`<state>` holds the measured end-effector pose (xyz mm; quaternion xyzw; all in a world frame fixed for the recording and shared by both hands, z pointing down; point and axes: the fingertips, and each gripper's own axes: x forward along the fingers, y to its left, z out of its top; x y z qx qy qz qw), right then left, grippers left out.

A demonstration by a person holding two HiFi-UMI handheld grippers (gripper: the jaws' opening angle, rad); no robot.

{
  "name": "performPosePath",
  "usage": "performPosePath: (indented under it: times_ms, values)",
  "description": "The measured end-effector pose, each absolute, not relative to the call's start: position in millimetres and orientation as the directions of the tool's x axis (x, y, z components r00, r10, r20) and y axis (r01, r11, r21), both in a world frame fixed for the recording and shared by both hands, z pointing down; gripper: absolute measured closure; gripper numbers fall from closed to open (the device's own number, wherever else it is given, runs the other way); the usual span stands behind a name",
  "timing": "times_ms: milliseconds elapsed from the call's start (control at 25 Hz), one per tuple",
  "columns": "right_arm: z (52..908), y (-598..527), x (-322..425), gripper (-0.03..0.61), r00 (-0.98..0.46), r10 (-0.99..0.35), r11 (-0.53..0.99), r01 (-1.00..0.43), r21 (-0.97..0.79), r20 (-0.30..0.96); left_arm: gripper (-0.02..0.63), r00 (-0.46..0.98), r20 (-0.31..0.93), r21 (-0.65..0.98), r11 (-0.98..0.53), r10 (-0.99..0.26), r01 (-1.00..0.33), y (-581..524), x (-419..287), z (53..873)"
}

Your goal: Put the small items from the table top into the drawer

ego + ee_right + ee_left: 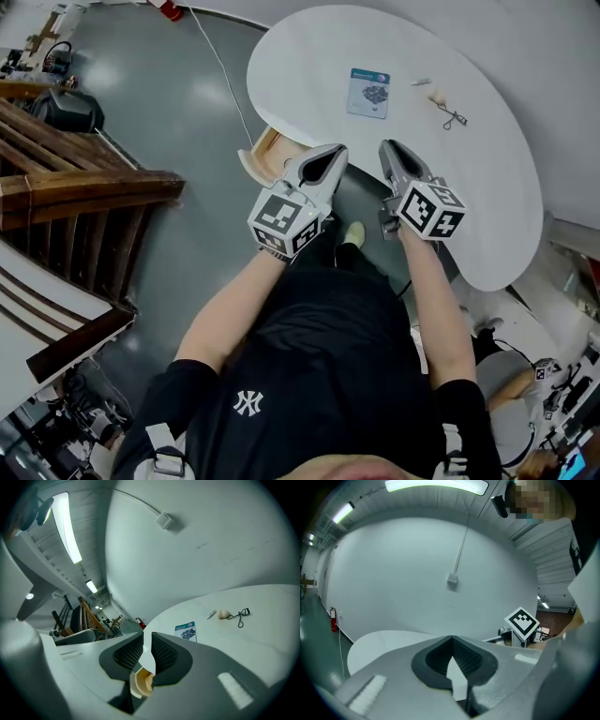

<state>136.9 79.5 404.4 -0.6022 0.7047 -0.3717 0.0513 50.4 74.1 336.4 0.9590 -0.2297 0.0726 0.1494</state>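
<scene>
One card (367,94), lengthwise toward the person (328,375)

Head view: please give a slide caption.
Left tool and right tool near white table with blue card, eyelash curler and open drawer.

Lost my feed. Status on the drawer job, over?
Left hand-held gripper shut, right hand-held gripper slightly open, both empty. Card, eyelash curler on table. Drawer open, nothing blocking.

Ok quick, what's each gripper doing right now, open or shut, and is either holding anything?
Left gripper: shut, jaw tips touching, holding nothing.
Right gripper: open by a narrow gap, nothing between its jaws.
</scene>
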Motion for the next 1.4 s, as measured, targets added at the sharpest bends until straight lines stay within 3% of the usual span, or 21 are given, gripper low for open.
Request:
performPosePath:
  times_ms: [400, 680, 1160, 1400]
  values:
    - [516, 31, 184, 0.474, -0.187, -0.804, -0.25, -0.754, -0.607, 0.565, 0.614, 0.909, 0.269, 0.286, -0.875, -0.317, -0.39, 19, 79, 397]
    - [574, 0, 202, 0.472, -0.162, -0.759, -0.375, -0.683, -0.627, 0.63, 0.614, 0.916, 0.31, 0.31, -0.884, -0.253, -0.349, -19, 98, 434]
    - [626, -20, 211, 0.459, -0.199, -0.664, -0.486, -0.618, -0.618, 0.72, 0.612, 0.902, 0.361, 0.372, -0.851, -0.235, -0.371, -46, 105, 466]
    - [631, -33, 207, 0.497, -0.234, -0.652, -0.493, -0.591, -0.638, 0.721, 0.614, 0.899, 0.366, 0.379, -0.844, -0.239, -0.379, -52, 105, 471]
